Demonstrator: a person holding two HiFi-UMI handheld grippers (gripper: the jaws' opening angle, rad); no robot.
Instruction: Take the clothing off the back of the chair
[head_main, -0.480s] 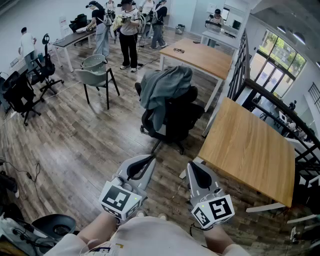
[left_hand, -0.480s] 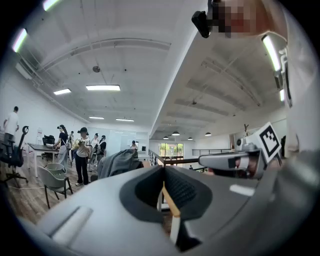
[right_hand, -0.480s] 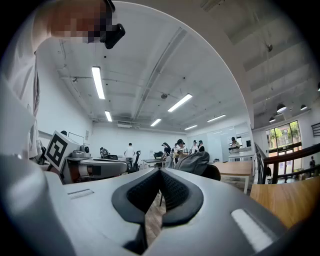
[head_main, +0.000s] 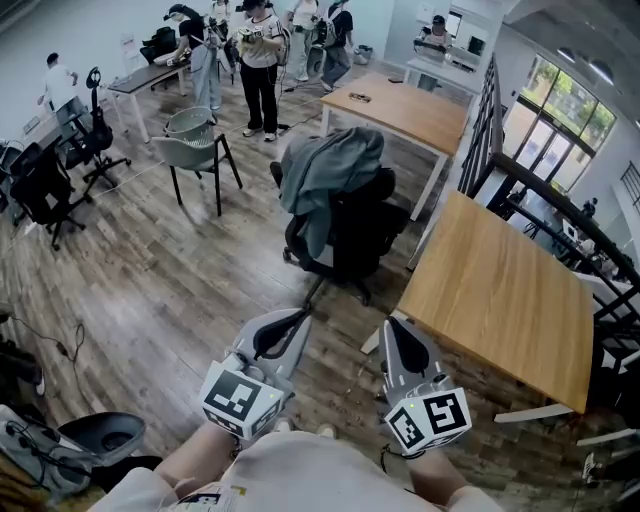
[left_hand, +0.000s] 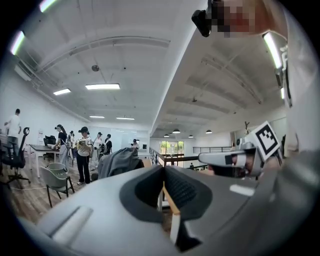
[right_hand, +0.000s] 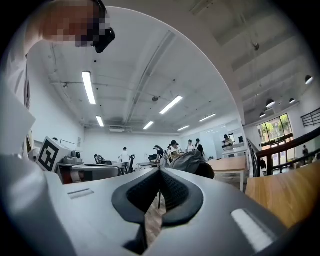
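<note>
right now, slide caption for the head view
Left gripper and right gripper, both shut, face grey clothing draped over a black office chair

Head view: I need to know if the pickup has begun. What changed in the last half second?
Nothing was taken hold of or let go. The left gripper and right gripper stay shut and empty, short of the chair; the grey garment still hangs over its back. Only people far behind shifted.

L gripper (left_hand: 163, 170) shut; clothing (left_hand: 118, 161) ahead, prob. draped.

Left tongs (head_main: 298, 320) closed, right tongs (head_main: 394, 328) closed, level
</note>
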